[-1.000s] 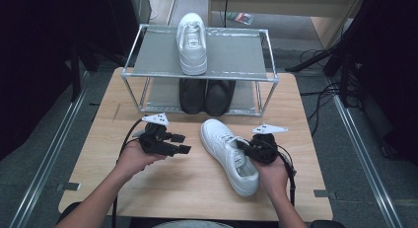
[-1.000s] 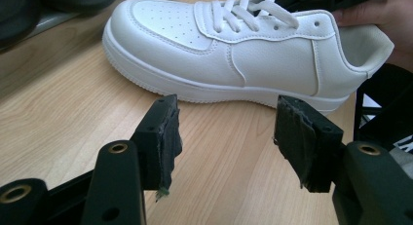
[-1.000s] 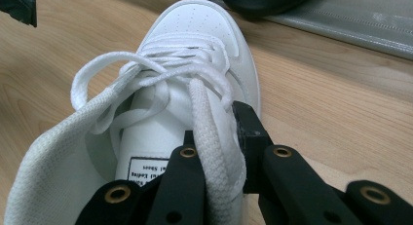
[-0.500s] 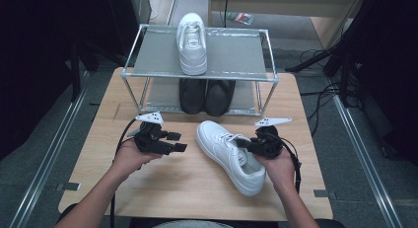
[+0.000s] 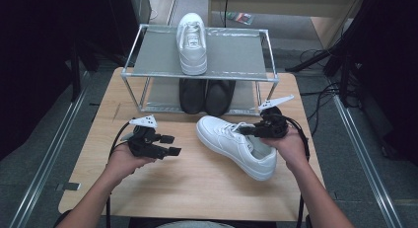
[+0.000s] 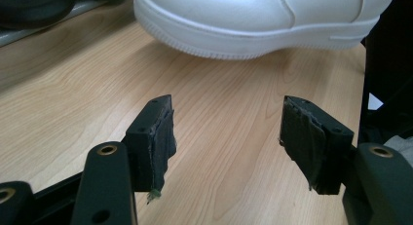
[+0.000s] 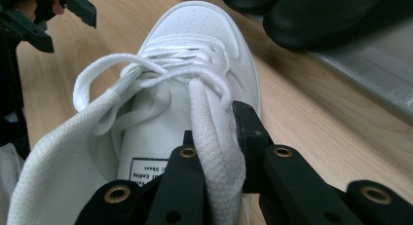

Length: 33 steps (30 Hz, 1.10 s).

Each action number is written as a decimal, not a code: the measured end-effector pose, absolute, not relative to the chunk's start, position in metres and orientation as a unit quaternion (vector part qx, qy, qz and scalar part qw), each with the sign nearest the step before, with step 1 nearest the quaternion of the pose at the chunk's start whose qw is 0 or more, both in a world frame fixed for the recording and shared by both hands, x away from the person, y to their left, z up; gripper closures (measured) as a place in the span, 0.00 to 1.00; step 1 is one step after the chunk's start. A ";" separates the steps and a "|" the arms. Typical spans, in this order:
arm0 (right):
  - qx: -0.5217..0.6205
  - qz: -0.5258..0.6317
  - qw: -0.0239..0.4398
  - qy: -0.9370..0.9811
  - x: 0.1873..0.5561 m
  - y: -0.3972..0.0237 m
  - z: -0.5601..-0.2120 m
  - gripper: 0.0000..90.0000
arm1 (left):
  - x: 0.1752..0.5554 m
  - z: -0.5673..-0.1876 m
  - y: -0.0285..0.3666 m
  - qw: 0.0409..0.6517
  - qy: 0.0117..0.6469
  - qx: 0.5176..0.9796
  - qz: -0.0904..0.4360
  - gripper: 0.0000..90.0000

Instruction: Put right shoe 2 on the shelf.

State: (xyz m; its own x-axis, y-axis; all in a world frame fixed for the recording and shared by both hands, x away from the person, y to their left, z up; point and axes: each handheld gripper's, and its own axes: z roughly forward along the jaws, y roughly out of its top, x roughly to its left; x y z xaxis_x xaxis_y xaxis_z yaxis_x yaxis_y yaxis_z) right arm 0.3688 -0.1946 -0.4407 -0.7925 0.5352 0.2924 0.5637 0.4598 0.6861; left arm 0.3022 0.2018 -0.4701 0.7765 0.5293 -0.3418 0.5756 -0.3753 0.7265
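A white sneaker lies at an angle on the wooden table, toe toward the rack. My right gripper is shut on the padded collar at the sneaker's side, and the right gripper view has the collar squeezed between the jaws above the laces. My left gripper rests to the left of the sneaker, pointing at it. Its jaws have just been opening and stand wide with nothing between them. The sneaker's sole edge lies a short way beyond them.
A two-level metal rack stands at the table's far side. A second white sneaker sits on its top shelf, and a pair of black shoes on the lower one. Bare wood lies between my hands and at the front.
My right gripper has risen and moved toward the rack, taking the sneaker's collar with it. The left gripper stayed in place and its jaws spread wider.
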 end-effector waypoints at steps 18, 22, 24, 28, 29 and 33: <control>-0.272 -0.443 0.021 -0.854 0.394 -0.211 -0.336 0.94 | 0.290 -0.469 0.219 0.458 0.359 0.814 -0.007 0.42; -0.287 -0.451 0.005 -0.845 0.396 -0.218 -0.312 0.94 | 0.291 -0.469 0.218 0.455 0.358 0.815 -0.009 0.42; -0.298 -0.451 -0.004 -0.841 0.397 -0.223 -0.301 0.94 | 0.291 -0.470 0.217 0.457 0.360 0.813 -0.009 0.42; -0.321 -0.456 -0.027 -0.830 0.398 -0.229 -0.284 0.94 | 0.290 -0.469 0.216 0.459 0.358 0.813 -0.006 0.42; -0.331 -0.459 -0.031 -0.824 0.399 -0.230 -0.281 0.94 | 0.290 -0.469 0.215 0.459 0.357 0.814 -0.005 0.42; -0.390 -0.467 -0.046 -0.792 0.408 -0.233 -0.274 0.94 | 0.290 -0.470 0.212 0.456 0.352 0.817 -0.008 0.42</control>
State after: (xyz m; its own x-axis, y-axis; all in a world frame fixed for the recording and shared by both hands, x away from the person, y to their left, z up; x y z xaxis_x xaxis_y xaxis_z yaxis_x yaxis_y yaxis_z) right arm 0.4082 -0.2330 -0.2738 -0.6915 0.6611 0.2910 0.5743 0.2589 0.7766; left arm 0.2902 0.2123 -0.4699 0.7518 0.5689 -0.3334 0.5827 -0.3366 0.7397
